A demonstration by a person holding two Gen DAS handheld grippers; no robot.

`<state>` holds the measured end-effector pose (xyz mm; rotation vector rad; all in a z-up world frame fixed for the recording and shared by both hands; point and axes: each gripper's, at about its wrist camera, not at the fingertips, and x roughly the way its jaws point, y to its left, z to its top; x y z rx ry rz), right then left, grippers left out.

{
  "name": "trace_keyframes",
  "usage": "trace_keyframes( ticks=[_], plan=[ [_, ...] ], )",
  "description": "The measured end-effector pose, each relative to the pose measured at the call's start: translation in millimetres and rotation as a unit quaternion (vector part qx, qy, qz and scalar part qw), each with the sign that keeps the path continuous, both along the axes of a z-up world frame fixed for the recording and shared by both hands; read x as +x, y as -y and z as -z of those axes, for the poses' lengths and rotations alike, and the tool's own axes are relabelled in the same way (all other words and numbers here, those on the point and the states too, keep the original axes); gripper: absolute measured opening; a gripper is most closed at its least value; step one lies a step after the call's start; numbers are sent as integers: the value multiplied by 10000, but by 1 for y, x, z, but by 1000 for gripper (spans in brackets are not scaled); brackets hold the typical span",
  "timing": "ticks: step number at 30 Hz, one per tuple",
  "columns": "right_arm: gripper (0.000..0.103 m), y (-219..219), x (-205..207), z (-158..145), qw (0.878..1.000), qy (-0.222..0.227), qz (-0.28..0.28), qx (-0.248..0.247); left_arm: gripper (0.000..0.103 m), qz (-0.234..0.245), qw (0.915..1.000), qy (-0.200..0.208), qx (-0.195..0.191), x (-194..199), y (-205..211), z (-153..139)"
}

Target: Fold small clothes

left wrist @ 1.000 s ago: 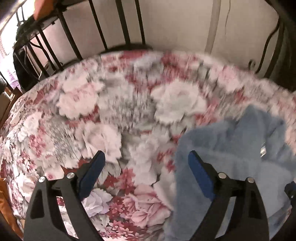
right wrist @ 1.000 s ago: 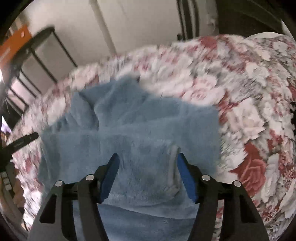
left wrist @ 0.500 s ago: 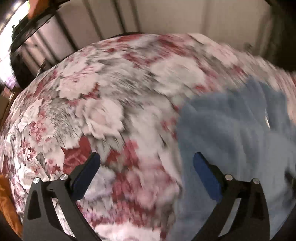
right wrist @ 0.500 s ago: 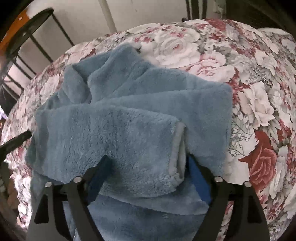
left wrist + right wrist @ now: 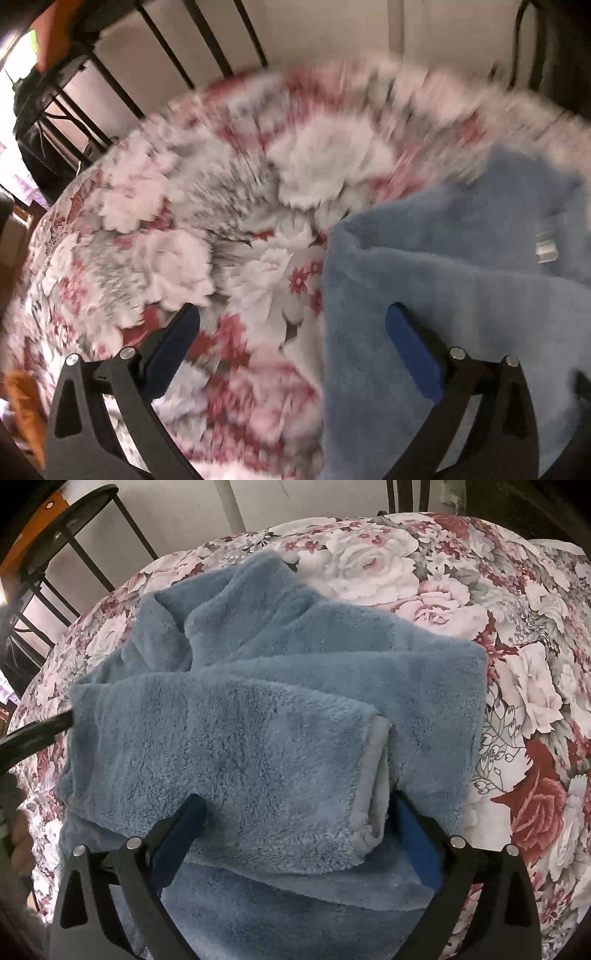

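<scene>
Both sets of fingers have just been opening, and the right gripper (image 5: 295, 825) now stands wide over the fleece (image 5: 280, 709), where a second ago its narrower fingers framed a blurred patch of pile. A folded sleeve (image 5: 295, 771) lies between the right fingers, its grey cuff (image 5: 373, 779) just inside the right-hand one, but the pads do not press on it, so it looks let go. The left gripper (image 5: 291, 332) is also wide and holds nothing; the fleece's left edge falls between its fingers, with the right-hand finger over the blue pile and the left-hand one over the flowered bed (image 5: 155, 236). That view is streaked with motion, and the fleece edge sits closer to the fingers' middle than it did a second ago. A small white label (image 5: 546, 245) shows beyond the left gripper's right-hand finger. By the look of it, the fold is partway: one sleeve is laid across the body and the right side makes a straight edge, while the collar end beyond the fingers is still bunched and the left side looks unfolded. What seems left is taking in that left edge and then doubling the body over.
</scene>
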<state>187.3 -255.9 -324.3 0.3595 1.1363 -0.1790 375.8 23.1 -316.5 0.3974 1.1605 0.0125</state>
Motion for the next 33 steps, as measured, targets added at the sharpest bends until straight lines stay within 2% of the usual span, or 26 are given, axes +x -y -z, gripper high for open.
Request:
trace_keyframes(
  ticks=[1, 2, 4, 7, 9, 11, 12, 14, 16, 21, 26, 30, 33],
  plan=[
    [100, 0, 0, 1, 10000, -8, -15, -12, 99, -120, 9996, -246, 1, 8, -2, 16],
    [100, 0, 0, 2, 10000, -18, -22, -29, 99, -302, 9989, -319, -180, 11, -8, 22],
    [100, -1, 2, 2, 10000, -15, -22, -40, 99, -441, 9982, -160, -377, 6, -15, 10],
    [100, 0, 1, 0, 10000, 8, -23, -9, 98, -221, 9986, 214, -430, -20, -21, -15],
    [99, 2, -5, -9, 9999, 63, 75, -21, 98, -116, 9975, 263, -648, -42, -28, -24],
    [99, 4, -13, -24, 9993, 281, 221, -148, 98, -115, 9963, -125, -845, -58, -33, -11],
    [99, 4, -15, -28, 9989, 330, 249, -205, 99, -192, 9959, -387, -793, -62, -36, 5],
    [99, 4, -17, -27, 9988, 152, 265, -380, 99, -336, 9948, -541, -796, -66, -43, 27],
    [100, 2, -14, -6, 9980, -399, 145, -477, 99, -402, 9946, -444, -847, -65, -45, 25],
    [100, -5, -13, -8, 9966, -370, 24, -741, 98, -391, 9957, -416, -727, -75, -41, -4],
    [99, 6, -46, -43, 9981, 136, 286, -536, 98, -149, 9952, -619, -738, -118, -48, -18],
    [99, 28, -81, -53, 9970, 261, 724, -129, 98, -282, 9868, -1122, -1130, -163, -66, -6],
    [99, 48, -104, -54, 9921, 211, 1213, 257, 98, -666, 9775, -1369, -1463, -170, -91, -7]
  ],
)
